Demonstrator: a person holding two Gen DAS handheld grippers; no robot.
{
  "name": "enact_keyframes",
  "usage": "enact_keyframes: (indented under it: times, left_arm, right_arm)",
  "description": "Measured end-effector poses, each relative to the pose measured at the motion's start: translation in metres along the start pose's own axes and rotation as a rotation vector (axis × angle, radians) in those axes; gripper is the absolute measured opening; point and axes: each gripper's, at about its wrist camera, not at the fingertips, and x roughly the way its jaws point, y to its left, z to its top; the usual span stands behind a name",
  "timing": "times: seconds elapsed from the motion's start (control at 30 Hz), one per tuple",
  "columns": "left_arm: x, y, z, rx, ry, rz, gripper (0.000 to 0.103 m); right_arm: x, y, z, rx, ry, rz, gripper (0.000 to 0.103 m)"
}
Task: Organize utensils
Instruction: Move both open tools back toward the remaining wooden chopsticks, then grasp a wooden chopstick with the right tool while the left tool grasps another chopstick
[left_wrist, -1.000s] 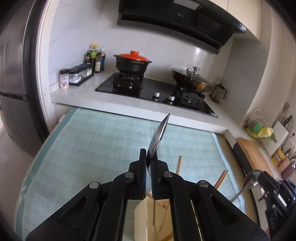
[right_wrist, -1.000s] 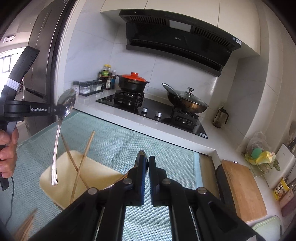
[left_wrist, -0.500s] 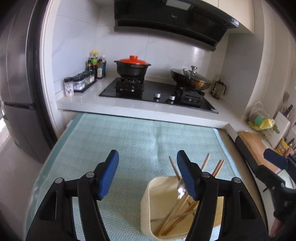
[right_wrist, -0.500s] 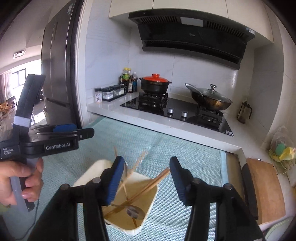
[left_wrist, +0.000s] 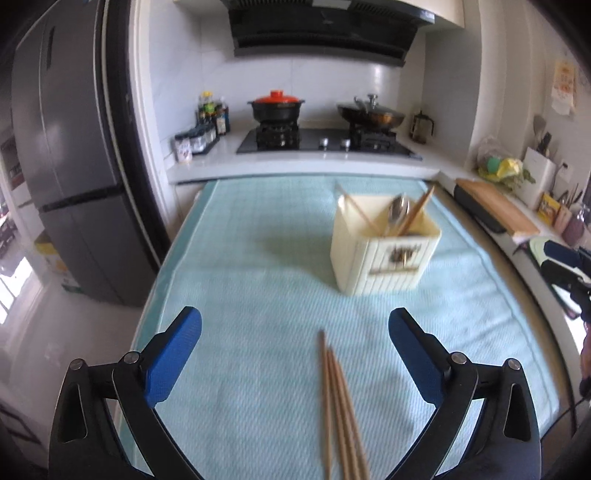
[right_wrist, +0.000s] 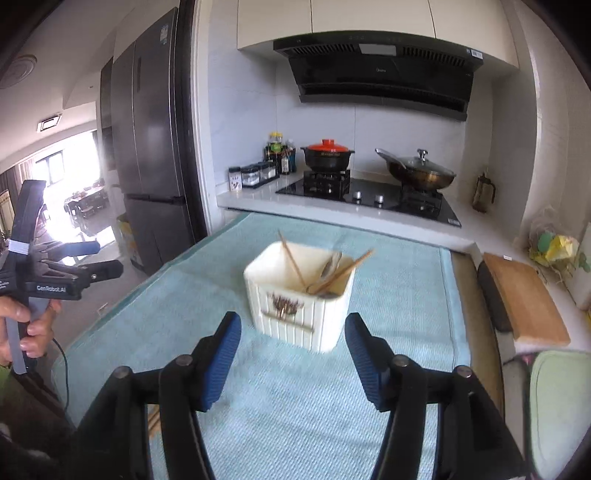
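Observation:
A cream utensil holder (left_wrist: 384, 251) stands upright on the teal mat (left_wrist: 258, 295); it also shows in the right wrist view (right_wrist: 299, 314). A metal spoon (left_wrist: 397, 212) and several wooden chopsticks (left_wrist: 417, 208) stand in it. Several loose wooden chopsticks (left_wrist: 338, 402) lie on the mat between the fingers of my left gripper (left_wrist: 294, 350), which is open and empty. My right gripper (right_wrist: 293, 354) is open and empty, just in front of the holder. The left gripper also shows at the left edge of the right wrist view (right_wrist: 77, 258).
A counter with a black hob (left_wrist: 325, 142), a red-lidded pot (left_wrist: 275, 107) and a lidded wok (left_wrist: 369, 114) lies behind the mat. Spice jars (left_wrist: 195, 140) stand at its left. A fridge (left_wrist: 74, 166) stands left. A wooden cutting board (left_wrist: 495, 208) lies right.
My left gripper opened and let the spoon go into the holder. Both grippers opened wide and pulled back from the holder; loose chopsticks have come into the left wrist view.

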Motion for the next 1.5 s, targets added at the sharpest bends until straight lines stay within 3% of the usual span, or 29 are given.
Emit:
enact_keyframes:
  times: [0.13, 0.27, 0.37, 0.53, 0.9, 1.3, 1.5]
  left_arm:
    - [0.000, 0.016, -0.092, -0.059, 0.120, 0.010, 0.101]
    - [0.002, 0.029, -0.153, -0.196, 0.192, -0.038, 0.101]
    - [0.007, 0.034, -0.173, -0.238, 0.210, -0.018, 0.101]
    - [0.009, 0.039, -0.178, -0.221, 0.198, 0.031, 0.101]
    - [0.013, 0.061, -0.187, -0.281, 0.203, 0.033, 0.101]
    - [0.013, 0.063, -0.188, -0.285, 0.198, 0.038, 0.101]
    - [0.012, 0.057, -0.188, -0.263, 0.203, 0.036, 0.101]
  right_arm:
    - [0.001, 0.028, -0.074, 0.064, 0.112, 0.014, 0.060]
    - [0.023, 0.061, -0.127, 0.147, 0.236, 0.089, 0.057]
    - [0.047, 0.082, -0.145, 0.177, 0.306, 0.155, 0.035]
    - [0.082, 0.115, -0.147, 0.160, 0.358, 0.208, 0.027]
    - [0.138, 0.154, -0.135, 0.131, 0.456, 0.237, 0.018]
    - [0.163, 0.173, -0.125, 0.028, 0.537, 0.117, 0.013]
    - [0.169, 0.173, -0.122, 0.023, 0.532, 0.072, 0.011]
